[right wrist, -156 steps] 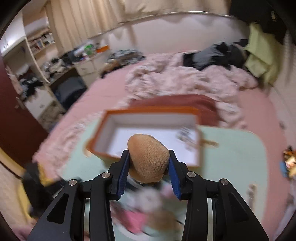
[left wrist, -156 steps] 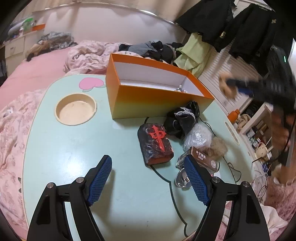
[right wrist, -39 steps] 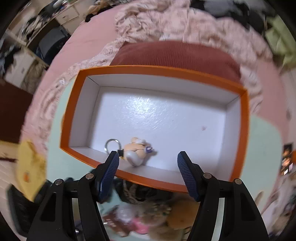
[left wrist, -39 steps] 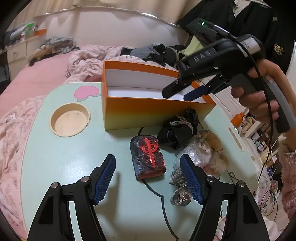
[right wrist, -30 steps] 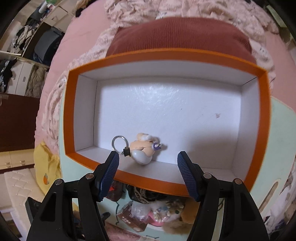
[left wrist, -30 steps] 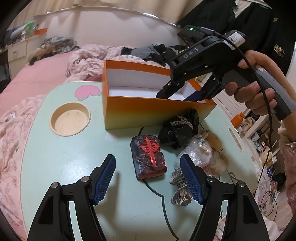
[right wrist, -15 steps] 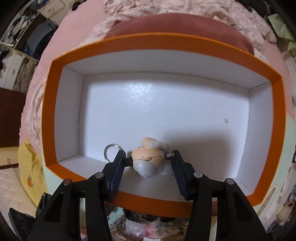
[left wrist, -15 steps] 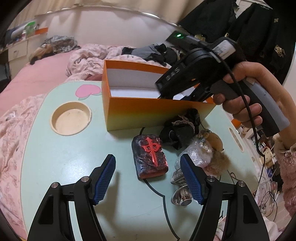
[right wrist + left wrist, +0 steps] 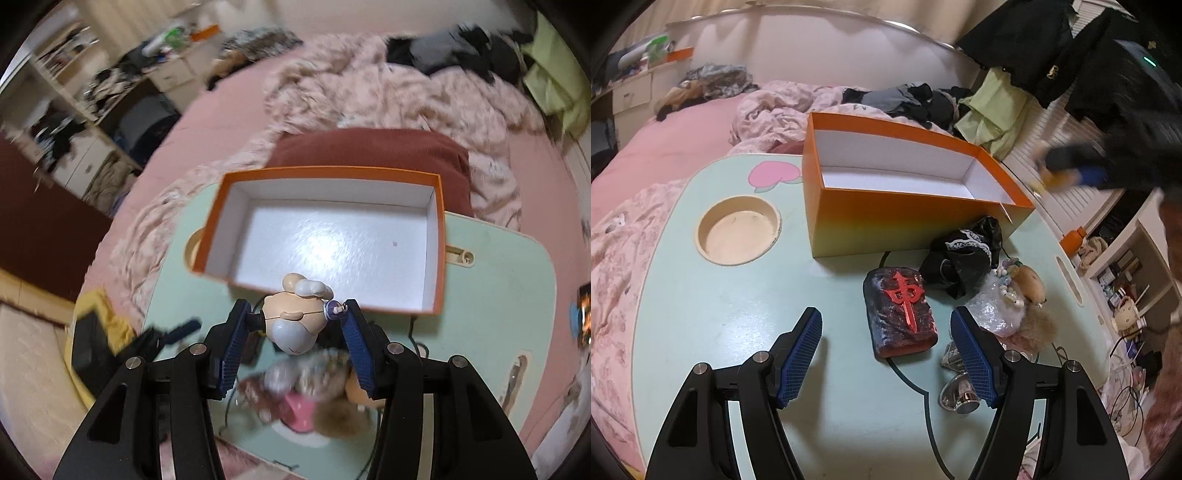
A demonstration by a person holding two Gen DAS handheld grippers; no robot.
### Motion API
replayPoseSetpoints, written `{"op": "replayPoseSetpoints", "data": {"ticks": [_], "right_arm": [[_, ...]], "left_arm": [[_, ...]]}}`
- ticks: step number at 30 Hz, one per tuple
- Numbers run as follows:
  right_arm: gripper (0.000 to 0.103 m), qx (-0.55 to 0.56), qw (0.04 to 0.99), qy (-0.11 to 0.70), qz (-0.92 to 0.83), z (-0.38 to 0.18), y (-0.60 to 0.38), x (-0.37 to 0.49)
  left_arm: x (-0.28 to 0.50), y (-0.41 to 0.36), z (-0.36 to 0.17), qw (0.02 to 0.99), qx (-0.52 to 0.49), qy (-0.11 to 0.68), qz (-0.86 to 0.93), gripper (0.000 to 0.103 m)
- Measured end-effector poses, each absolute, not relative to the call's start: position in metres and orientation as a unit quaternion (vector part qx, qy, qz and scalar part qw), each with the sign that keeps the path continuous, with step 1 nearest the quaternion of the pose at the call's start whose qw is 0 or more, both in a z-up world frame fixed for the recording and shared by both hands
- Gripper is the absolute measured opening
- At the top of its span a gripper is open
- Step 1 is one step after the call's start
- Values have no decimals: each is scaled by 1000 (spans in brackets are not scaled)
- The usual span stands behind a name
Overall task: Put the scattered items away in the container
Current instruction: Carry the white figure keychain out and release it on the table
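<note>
The right hand-held gripper (image 9: 295,325) is clamped on a small toy (image 9: 293,325), a round figure with a cream top and a pale grey bottom. It hangs in the air above the worktop (image 9: 498,295), with the orange box (image 9: 437,236) just ahead of the fingers; the box looks bare inside. The toy looks hard, smooth and light, so it could slip or spin between the pads. It is held by its two sides, where a dark nub and a little purple peg stick out, and a hold on the round body would likely be safer. The left hand-held gripper (image 9: 886,354) has its jaws wide apart and holds nothing. It hovers low over the worktop. Right ahead of it, between the fingers, lies a dark block (image 9: 901,314) that looks squashy and shiny, maybe wrapped in plastic. Gripping it across its short sides should work well. It has a big red sign on top, which looks like the Chinese character 中. Ahead and to the right of it are a black cloth (image 9: 964,254), a crinkly clear bag (image 9: 993,310) and a fluffy ball (image 9: 1038,328), all soft and light. No other writing can be read.
</note>
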State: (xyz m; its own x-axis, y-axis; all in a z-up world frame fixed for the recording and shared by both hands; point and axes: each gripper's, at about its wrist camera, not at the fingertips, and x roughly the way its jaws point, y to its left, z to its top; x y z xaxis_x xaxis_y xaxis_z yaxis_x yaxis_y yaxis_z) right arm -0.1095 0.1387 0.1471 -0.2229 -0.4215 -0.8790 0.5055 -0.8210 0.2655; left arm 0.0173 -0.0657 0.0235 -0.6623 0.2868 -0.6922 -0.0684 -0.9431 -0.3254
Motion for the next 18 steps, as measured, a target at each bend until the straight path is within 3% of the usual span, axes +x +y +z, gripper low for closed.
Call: {"op": "replayPoseSetpoints", "data": {"ticks": [9, 18], "right_arm": [[52, 568, 334, 38, -752, 76, 133, -81], [53, 524, 383, -24, -760, 81, 141, -80]], "left_arm": [[8, -69, 22, 74, -414, -134, 897, 72], [4, -77, 20, 55, -421, -135, 895, 72]]}}
